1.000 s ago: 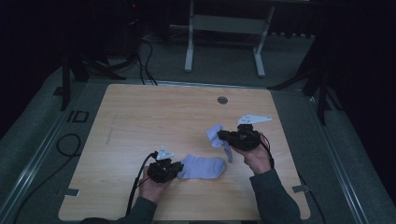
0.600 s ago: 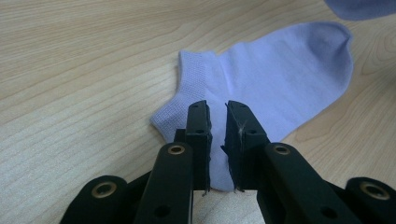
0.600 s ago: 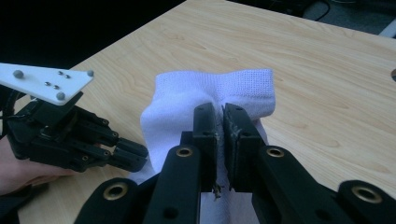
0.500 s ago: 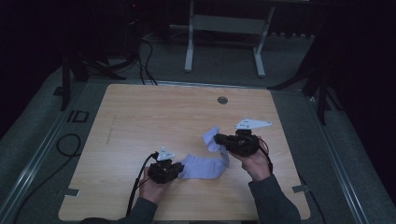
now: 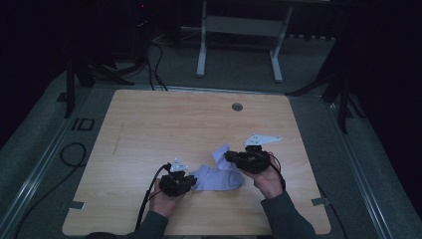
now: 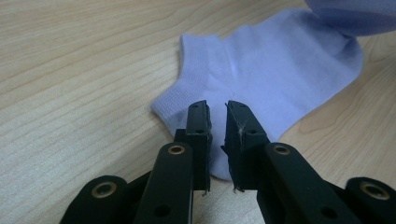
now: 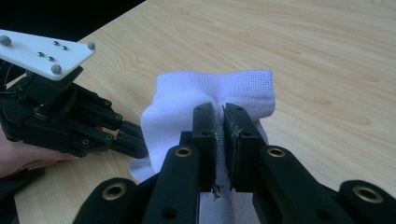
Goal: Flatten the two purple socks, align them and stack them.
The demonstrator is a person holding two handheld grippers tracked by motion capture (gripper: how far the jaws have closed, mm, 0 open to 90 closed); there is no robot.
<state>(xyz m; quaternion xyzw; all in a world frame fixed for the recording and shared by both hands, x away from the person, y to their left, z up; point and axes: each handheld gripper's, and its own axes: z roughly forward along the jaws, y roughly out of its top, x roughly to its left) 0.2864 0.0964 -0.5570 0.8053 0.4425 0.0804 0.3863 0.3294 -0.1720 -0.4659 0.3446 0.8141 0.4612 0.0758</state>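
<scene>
A pale lavender sock [image 5: 219, 178] lies on the wooden table [image 5: 174, 124] near its front edge. My left gripper [image 5: 188, 183] rests low at the sock's left end, and in the left gripper view its jaws are shut on the sock's [image 6: 280, 70] near edge. My right gripper [image 5: 230, 157] is shut on the sock's other end, which it holds raised and bent over towards the left. In the right gripper view the cloth [image 7: 215, 88] bunches around the narrow jaws, and the left gripper [image 7: 74, 126] with its white plate lies close by.
A round hole [image 5: 237, 106] sits at the back of the table. Beyond the table stands a metal frame [image 5: 239, 25], and cables [image 5: 74, 154] trail over the grey floor at the left. Bare wood stretches behind and to the left of the sock.
My right gripper has moved left and down with the sock's end, closer to the left gripper, so the sock is folding over. The left gripper has stayed put.
</scene>
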